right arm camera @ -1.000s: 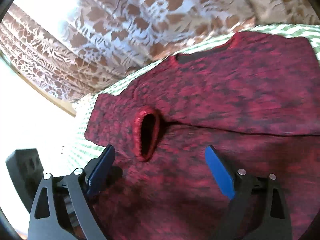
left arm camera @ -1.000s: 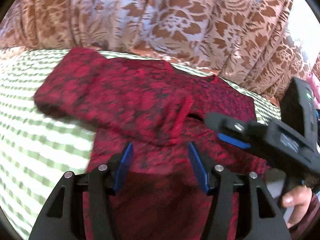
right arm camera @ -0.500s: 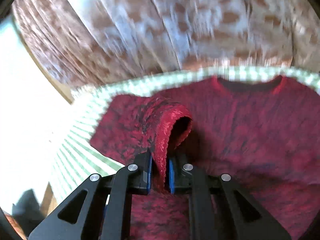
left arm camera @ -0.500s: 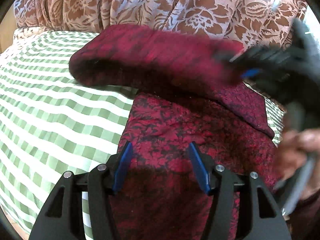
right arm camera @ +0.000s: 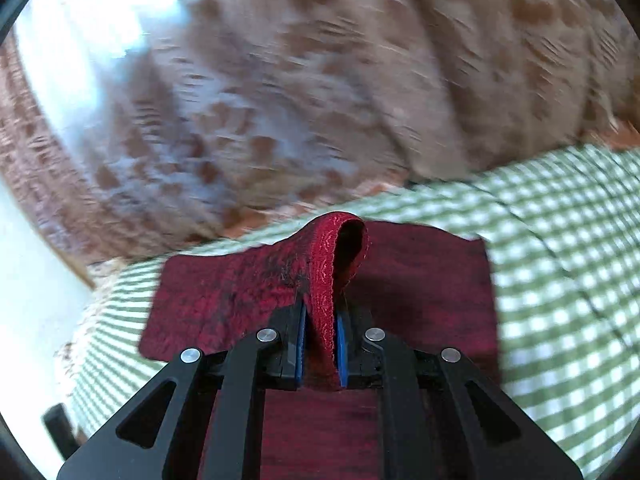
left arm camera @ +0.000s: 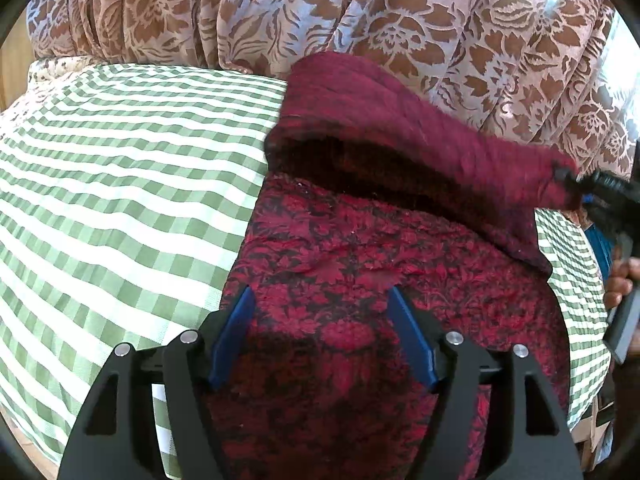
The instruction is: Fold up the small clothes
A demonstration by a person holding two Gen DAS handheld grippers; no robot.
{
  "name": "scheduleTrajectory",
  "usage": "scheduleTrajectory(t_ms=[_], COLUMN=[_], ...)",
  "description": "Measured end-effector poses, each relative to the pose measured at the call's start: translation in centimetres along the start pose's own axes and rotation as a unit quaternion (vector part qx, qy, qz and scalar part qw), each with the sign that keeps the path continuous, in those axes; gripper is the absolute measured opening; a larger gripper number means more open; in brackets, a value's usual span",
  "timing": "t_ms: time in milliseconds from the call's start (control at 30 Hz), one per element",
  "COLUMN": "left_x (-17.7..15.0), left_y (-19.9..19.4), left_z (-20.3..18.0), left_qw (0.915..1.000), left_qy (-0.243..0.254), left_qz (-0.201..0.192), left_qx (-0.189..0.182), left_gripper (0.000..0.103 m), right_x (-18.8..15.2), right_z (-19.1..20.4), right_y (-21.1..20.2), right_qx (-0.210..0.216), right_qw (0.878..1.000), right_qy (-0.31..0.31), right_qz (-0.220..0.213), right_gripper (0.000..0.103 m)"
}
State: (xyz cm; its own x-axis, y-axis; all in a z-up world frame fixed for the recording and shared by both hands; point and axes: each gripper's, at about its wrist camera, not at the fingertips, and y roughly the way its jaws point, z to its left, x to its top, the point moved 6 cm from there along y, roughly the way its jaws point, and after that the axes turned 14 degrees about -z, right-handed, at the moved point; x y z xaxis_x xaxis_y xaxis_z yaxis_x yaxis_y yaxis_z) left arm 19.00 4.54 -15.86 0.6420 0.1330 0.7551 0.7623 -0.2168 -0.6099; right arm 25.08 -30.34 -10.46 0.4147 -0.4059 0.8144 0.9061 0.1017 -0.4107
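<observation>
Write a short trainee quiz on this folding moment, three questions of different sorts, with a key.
1. True or false: the right gripper is shut on the cuff of the red sweater's sleeve.
2. Which cloth covers the surface under the sweater? A. green checked cloth B. plain blue sheet C. bare wood
3. Fill in: the left gripper's jaws are opening over the sweater's ____, gripping nothing.

Key: 1 true; 2 A; 3 body
</observation>
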Motion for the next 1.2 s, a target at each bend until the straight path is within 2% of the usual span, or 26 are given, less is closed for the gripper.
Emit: scheduleTrajectory(t_ms=[133, 267, 400, 467, 533, 567, 600, 633, 700, 833, 900, 1000, 1200], left_x=[0.1, 1.4, 4.7, 6.7, 8.0, 8.8, 9.5, 10.3, 11.3, 13.1, 13.5, 13.7, 12.9], left_y=[0.1, 0.0, 0.3, 1.2, 2.2, 3.1, 3.9, 5.1, 6.8, 9.9, 11.0, 11.6, 13.4], left_z=[-0.1, 0.0, 0.8, 1.4, 1.8, 2.0, 2.2, 2.5, 2.7, 2.6, 2.0, 0.6, 0.1], left_qw=[1.0000, 0.9999, 0.9991, 0.9987, 0.9986, 0.9985, 0.9984, 0.9981, 0.9974, 0.9955, 0.9966, 0.9991, 0.9972], left_qy=[0.007, -0.004, -0.033, -0.040, -0.040, -0.041, -0.045, -0.054, -0.068, -0.092, -0.081, -0.040, 0.048], left_qz=[0.004, 0.003, -0.020, -0.030, -0.033, -0.034, -0.032, -0.026, -0.018, -0.003, -0.001, -0.008, -0.008], left_qx=[0.002, -0.011, -0.019, -0.013, -0.013, -0.009, -0.009, -0.011, -0.012, -0.022, -0.016, -0.010, 0.057], left_gripper=[0.070, 0.071, 0.077, 0.079, 0.080, 0.080, 0.081, 0.081, 0.083, 0.084, 0.084, 0.084, 0.085], right_x=[-1.9, -4.0, -4.7, -4.4, -3.8, -3.4, -2.8, -2.3, -1.7, -2.0, -2.6, -3.6, -4.8], right_z=[-5.0, -7.1, -7.5, -7.4, -7.1, -6.7, -6.2, -5.2, -3.4, 0.3, 1.5, 2.9, 4.0], right_y=[1.4, 2.2, 2.4, 2.1, 1.4, 1.0, 0.5, 0.0, -0.3, 0.6, 1.2, 2.2, 3.4], right_qx=[-0.051, -0.073, -0.099, -0.115, -0.138, -0.139, -0.135, -0.128, -0.111, -0.081, -0.074, -0.070, -0.074], right_qw=[0.998, 0.995, 0.993, 0.992, 0.989, 0.989, 0.990, 0.991, 0.991, 0.989, 0.988, 0.985, 0.981], right_qy=[0.030, 0.039, 0.023, 0.001, -0.022, -0.029, -0.037, -0.049, -0.076, -0.125, -0.138, -0.159, -0.181], right_qz=[0.026, 0.049, 0.056, 0.054, 0.041, 0.029, 0.016, 0.001, -0.015, -0.013, -0.008, -0.001, 0.004], right_gripper=[0.011, 0.011, 0.011, 0.017, 0.035, 0.041, 0.056, 0.064, 0.067, 0.067, 0.067, 0.067, 0.067])
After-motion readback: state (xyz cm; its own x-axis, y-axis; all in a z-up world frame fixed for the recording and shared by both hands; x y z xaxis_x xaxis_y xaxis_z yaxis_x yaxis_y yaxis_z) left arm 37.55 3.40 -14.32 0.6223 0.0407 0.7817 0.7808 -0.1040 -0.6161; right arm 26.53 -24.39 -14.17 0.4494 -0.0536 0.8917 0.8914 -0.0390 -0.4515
